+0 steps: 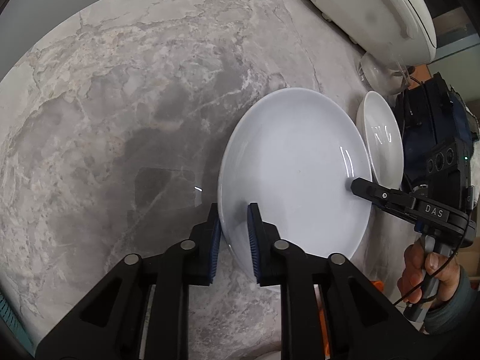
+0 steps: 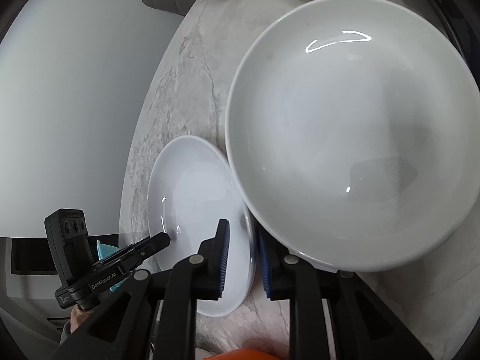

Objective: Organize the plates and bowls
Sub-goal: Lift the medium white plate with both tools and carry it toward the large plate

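Observation:
A white plate point(image 1: 294, 165) lies on the grey marble table point(image 1: 120, 105). My left gripper point(image 1: 234, 213) is shut on its near-left rim, one blue pad under the edge and one on the inside. My right gripper point(image 2: 242, 231) is shut on the opposite rim of the same plate point(image 2: 195, 189); one of its black fingertips point(image 1: 357, 186) shows on the plate's right side in the left wrist view. A larger white bowl point(image 2: 351, 132) stands right beside the plate, its rim overlapping the plate's edge in the right wrist view. This bowl point(image 1: 381, 144) shows at the far right in the left wrist view.
A white appliance point(image 1: 366, 9) and a clear glass vessel point(image 1: 378, 72) stand at the table's far right corner. The round table's edge point(image 2: 141, 138) curves just left of the plate. A hand point(image 1: 429, 273) holds the right gripper's handle. Something orange point(image 2: 234, 355) lies at the near edge.

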`<action>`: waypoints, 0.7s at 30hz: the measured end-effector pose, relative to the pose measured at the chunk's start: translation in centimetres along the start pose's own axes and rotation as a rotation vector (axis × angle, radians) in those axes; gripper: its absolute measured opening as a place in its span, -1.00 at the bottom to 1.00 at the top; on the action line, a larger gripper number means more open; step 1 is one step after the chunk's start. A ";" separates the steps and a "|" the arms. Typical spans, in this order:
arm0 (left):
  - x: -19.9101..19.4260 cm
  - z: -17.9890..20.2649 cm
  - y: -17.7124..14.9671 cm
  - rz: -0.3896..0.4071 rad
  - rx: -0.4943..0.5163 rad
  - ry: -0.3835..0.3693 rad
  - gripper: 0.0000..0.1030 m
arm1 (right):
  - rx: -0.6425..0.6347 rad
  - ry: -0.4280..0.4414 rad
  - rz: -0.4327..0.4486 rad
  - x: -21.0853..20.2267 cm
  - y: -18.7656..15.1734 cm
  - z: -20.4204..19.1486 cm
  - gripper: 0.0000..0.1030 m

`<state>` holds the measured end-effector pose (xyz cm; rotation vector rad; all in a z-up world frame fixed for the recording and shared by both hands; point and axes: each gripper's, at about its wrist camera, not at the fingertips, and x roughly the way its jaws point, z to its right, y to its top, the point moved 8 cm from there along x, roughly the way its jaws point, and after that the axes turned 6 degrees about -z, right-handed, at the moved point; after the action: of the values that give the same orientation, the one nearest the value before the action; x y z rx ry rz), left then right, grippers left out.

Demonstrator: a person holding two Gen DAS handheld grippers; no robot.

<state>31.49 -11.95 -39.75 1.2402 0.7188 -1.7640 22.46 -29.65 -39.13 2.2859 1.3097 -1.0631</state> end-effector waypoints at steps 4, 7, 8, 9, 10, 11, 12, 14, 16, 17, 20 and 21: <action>0.0 -0.2 0.0 0.005 -0.018 -0.011 -0.81 | -0.032 -0.042 0.012 -0.1 -0.1 0.2 -0.85; -0.1 -0.1 0.0 0.002 -0.011 0.008 -0.81 | -0.051 -0.059 0.014 -0.1 0.0 0.1 -0.86; -0.2 -0.1 0.0 0.003 -0.010 0.013 -0.81 | -0.055 -0.064 0.015 -0.1 0.1 0.1 -0.85; -0.2 0.0 0.0 0.004 -0.010 0.013 -0.81 | -0.059 -0.068 0.015 -0.1 0.1 0.1 -0.85; -0.3 0.0 0.0 0.005 -0.011 0.012 -0.81 | -0.061 -0.070 0.015 -0.1 0.1 0.1 -0.85; -0.4 0.1 -0.1 0.006 -0.012 0.012 -0.81 | -0.061 -0.069 0.016 -0.2 0.1 0.1 -0.85; -0.4 0.1 -0.1 0.006 -0.013 0.011 -0.82 | -0.060 -0.068 0.016 -0.2 0.1 0.1 -0.85; -0.6 0.1 -0.3 0.007 -0.015 0.011 -0.81 | -0.058 -0.064 0.017 -0.3 0.1 0.1 -0.85; -0.9 -0.1 -0.5 0.013 -0.020 0.010 -0.81 | -0.057 -0.058 0.020 -0.3 0.1 0.0 -0.85; -1.1 -0.1 -0.5 0.018 -0.024 0.008 -0.81 | -0.060 -0.057 0.019 -0.4 0.0 -0.2 -0.85; -1.7 -0.3 -0.9 0.030 -0.030 0.007 -0.81 | -0.074 -0.054 0.023 -0.5 -0.1 -0.7 -0.85; -2.0 -0.3 -1.0 0.032 -0.029 0.007 -0.81 | -0.080 -0.055 0.025 -0.6 -0.1 -0.9 -0.85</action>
<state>31.06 -10.63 -37.98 1.2320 0.7219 -1.7181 22.58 -29.48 -38.06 2.1939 1.2750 -1.0387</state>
